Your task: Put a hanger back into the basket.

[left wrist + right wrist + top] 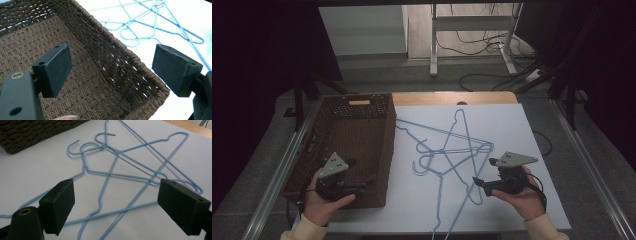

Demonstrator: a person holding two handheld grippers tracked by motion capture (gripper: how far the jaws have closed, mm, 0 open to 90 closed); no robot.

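Several light-blue wire hangers [447, 150] lie tangled on the white table top, right of a brown woven basket [389, 145]. My left gripper [367, 184] is held over the basket's near right corner, open, with nothing between its jaws. In the left gripper view, the left gripper [111, 50] looks down on the basket's inner wall [130, 57], and the hangers [155, 26] lie beyond the rim. My right gripper [479, 186] hovers at the hangers' near right end, open. In the right gripper view, the right gripper [116, 185] has hanger wires [117, 174] crossing below it, apart from the pads.
The white table top [512, 125] has free room on the right and in front. A wooden strip [452, 97] runs along its far edge. The basket's outer corner [30, 132] appears at the upper left of the right gripper view. Cables and a metal frame [433, 45] stand on the floor behind.
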